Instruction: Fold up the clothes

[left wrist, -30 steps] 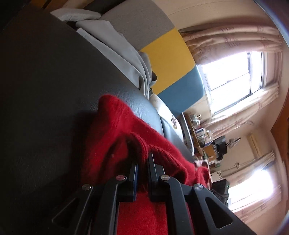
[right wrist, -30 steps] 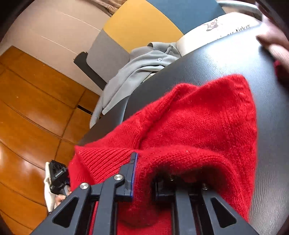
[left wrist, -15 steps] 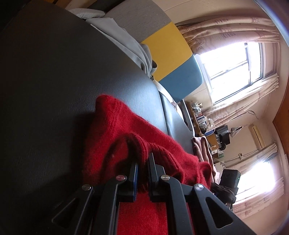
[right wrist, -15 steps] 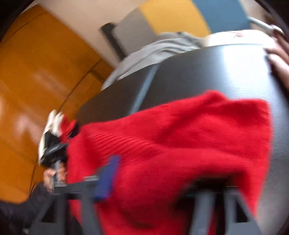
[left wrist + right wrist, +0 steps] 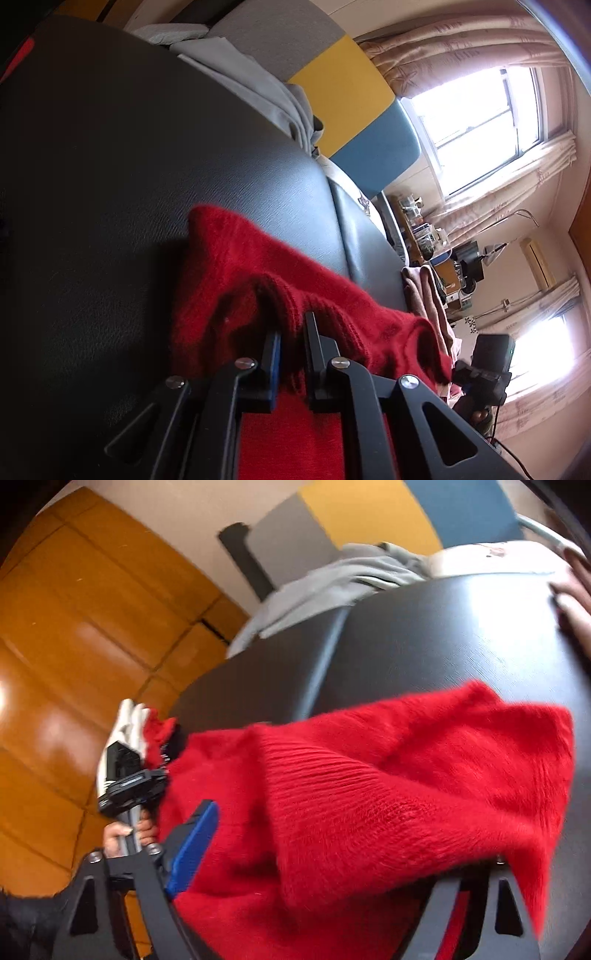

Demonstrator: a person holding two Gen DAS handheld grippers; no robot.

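Observation:
A red knitted sweater (image 5: 251, 273) lies bunched on the black padded table (image 5: 110, 147). My left gripper (image 5: 291, 332) is shut on a fold of its ribbed edge. In the right wrist view the sweater (image 5: 406, 775) drapes over my right gripper (image 5: 343, 842), whose jaws stand wide apart. The blue-padded finger (image 5: 192, 842) shows at the left, and the other finger is mostly hidden under the knit. The left gripper (image 5: 125, 775) appears there too, held by a hand and pinching red cloth at the table's edge.
A grey garment (image 5: 258, 85) lies at the table's far end against a grey, yellow and blue backrest (image 5: 347, 96). A pinkish cloth (image 5: 428, 291) hangs off the table's right side. A person's fingers (image 5: 572, 605) rest on the table at the far right. Wooden panels (image 5: 92, 627) stand behind.
My right gripper has opened wide, having been closed on the sweater a second ago, and has swung left. The left gripper keeps its hold and has shifted slightly.

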